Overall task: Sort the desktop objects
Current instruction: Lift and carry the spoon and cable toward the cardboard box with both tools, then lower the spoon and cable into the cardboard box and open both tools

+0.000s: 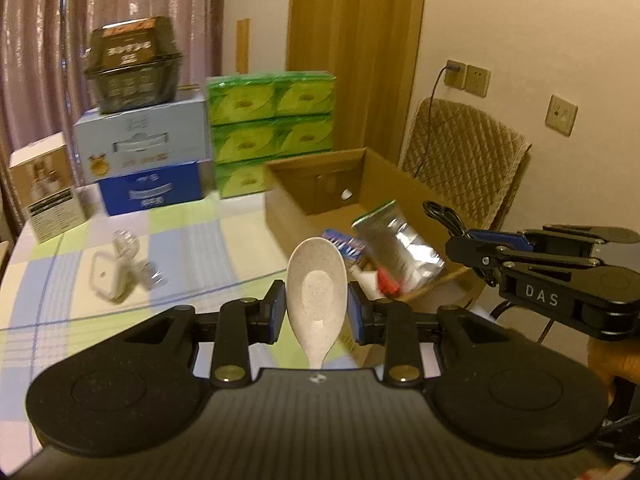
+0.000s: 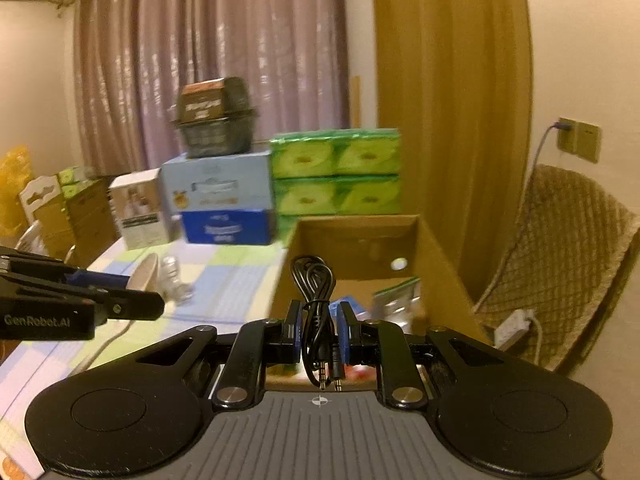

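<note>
Clamped between the blue pads of the left gripper [image 1: 317, 312], a spoon [image 1: 316, 288] stands nearly upright in that gripper's own view: bowl away from the camera, handle toward it, long axis along the fingers. It is a pale, speckled cream colour with a deep oval bowl that faces the camera. It hangs above the table [image 1: 208, 248], beside the near left corner of the box [image 1: 320, 172].

Pinched tight in the right gripper [image 2: 318, 330], a black cable [image 2: 314, 300] is bundled into a loop. The loop rises past the fingertips and its two gold-tipped plugs hang back toward the camera. It is in the air in front of the near edge of the box [image 2: 356, 236].

Inside the cardboard box, open at the top, lie a silver pouch [image 1: 396, 248] and a blue packet [image 1: 344, 246]. On the checked tablecloth to the left of the box sit a small white item [image 1: 108, 276] and a clear one [image 1: 128, 244], both blurred. Stacked cartons [image 1: 140, 148] and green tissue packs [image 1: 272, 124] line the table's far edge.
</note>
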`<state>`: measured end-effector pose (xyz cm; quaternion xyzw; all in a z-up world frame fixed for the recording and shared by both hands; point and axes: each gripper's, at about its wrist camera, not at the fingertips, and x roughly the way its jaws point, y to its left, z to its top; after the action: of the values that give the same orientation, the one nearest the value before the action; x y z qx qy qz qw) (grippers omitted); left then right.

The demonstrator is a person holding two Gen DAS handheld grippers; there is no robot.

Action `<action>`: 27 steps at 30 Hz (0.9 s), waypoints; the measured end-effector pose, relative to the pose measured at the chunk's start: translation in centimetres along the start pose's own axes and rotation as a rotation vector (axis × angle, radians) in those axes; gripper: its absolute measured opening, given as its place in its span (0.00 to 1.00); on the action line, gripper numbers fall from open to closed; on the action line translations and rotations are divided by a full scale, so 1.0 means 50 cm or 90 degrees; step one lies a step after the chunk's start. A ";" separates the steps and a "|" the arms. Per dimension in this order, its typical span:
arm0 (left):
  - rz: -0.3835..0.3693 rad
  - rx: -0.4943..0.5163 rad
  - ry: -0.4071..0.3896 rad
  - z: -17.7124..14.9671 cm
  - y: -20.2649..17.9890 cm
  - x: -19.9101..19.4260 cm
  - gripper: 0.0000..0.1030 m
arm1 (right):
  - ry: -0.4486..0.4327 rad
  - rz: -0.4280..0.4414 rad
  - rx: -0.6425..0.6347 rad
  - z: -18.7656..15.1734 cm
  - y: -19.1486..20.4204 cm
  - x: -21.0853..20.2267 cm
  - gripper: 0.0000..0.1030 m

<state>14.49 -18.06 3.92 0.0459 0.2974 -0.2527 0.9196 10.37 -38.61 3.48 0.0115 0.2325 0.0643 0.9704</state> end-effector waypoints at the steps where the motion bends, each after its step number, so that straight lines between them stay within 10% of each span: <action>1: -0.006 -0.001 -0.001 0.014 -0.009 0.010 0.26 | 0.000 -0.002 0.002 0.006 -0.013 0.002 0.14; 27: -0.060 -0.064 0.019 0.167 -0.084 0.273 0.26 | 0.037 -0.002 0.046 0.060 -0.166 0.156 0.14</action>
<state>26.28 -29.64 3.26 -0.0108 0.3252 -0.2797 0.9032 19.60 -45.78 2.21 0.0446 0.2630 0.0548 0.9622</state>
